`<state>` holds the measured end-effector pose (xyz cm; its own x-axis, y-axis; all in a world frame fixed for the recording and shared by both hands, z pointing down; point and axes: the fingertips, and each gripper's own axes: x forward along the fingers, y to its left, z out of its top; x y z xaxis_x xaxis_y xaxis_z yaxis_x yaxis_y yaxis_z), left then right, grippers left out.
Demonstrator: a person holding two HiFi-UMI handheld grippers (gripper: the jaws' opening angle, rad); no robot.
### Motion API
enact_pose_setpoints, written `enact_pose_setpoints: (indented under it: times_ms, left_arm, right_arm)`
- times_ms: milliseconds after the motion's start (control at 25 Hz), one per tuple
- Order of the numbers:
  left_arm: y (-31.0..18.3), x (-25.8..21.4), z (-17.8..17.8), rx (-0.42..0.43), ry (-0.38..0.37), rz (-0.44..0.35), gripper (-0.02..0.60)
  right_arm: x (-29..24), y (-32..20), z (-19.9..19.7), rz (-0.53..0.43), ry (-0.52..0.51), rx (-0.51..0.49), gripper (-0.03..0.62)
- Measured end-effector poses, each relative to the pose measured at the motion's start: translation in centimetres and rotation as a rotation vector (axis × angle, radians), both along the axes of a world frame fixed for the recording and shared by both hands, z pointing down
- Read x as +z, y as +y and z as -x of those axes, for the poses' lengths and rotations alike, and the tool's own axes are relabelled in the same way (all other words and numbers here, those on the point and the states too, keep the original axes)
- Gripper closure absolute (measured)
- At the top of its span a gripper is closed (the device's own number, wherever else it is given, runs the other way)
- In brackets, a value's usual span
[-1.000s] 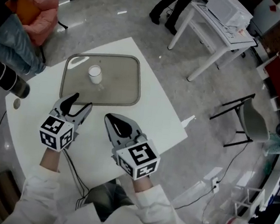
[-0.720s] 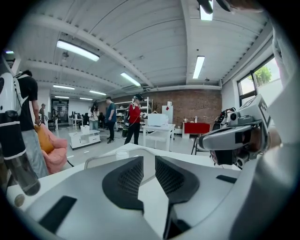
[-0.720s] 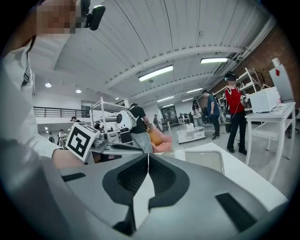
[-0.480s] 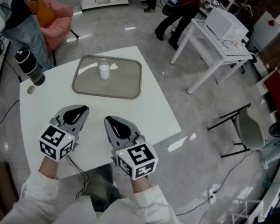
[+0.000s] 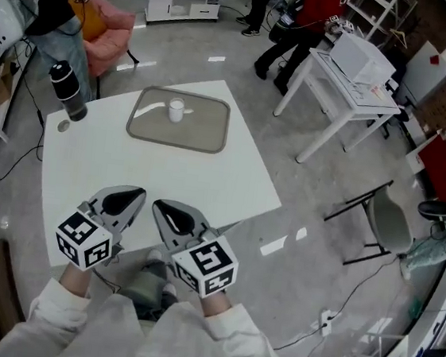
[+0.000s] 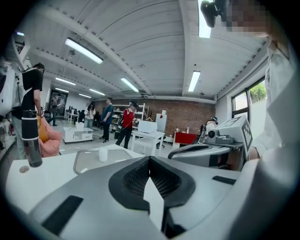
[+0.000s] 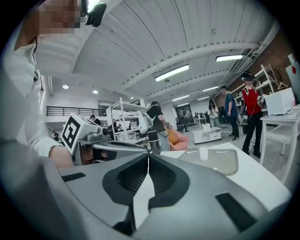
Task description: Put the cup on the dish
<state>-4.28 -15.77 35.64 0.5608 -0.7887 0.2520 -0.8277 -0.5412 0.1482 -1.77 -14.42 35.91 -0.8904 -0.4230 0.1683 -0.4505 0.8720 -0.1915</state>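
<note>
The small white cup stands upright on the flat grey-brown dish, a rectangular tray with rounded corners, towards its far edge as seen from the grippers. Cup and dish lie well ahead of both grippers, across the far part of the white counter. In the left gripper view the cup shows ahead and to the left of the jaws; in the right gripper view it shows ahead and to the right. A dark bottle stands on the counter's corner, well ahead of the left gripper and off to its left.

The left gripper hangs at the counter's near edge. Its jaws have just closed, pads meeting, and there is nothing between them. The right gripper, just beside it, has its jaws together too and holds nothing. Neither is near the cup.

Judged from how things lie, the placing step looks finished (the cup is already on the dish and stands free). No grasp seems called for next. If anything is left, it is to keep both grippers clear of the dish so the cup is not knocked.
</note>
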Motion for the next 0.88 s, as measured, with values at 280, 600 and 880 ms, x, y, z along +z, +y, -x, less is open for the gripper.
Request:
enact_pose_setpoints:
  times_ms: [280,600,880]
  left_arm:
    - [4.9,-0.2,0.0,-0.023,-0.012,-0.022,0.572]
    - [7.0,0.0,1.3,-0.061,0.017,-0.023,0.572]
    - [7.6,0.2,2.8,-0.062,0.088,0.003,0.572]
  right_arm:
    - [-0.5,2.8,0.1,-0.011,-0.012,0.006,0.579]
    - [-0.5,4.4,0.8,-0.022,-0.014,0.038,0.579]
    - [-0.8,5.7,2.3,-0.024,0.0,0.039,0.58]
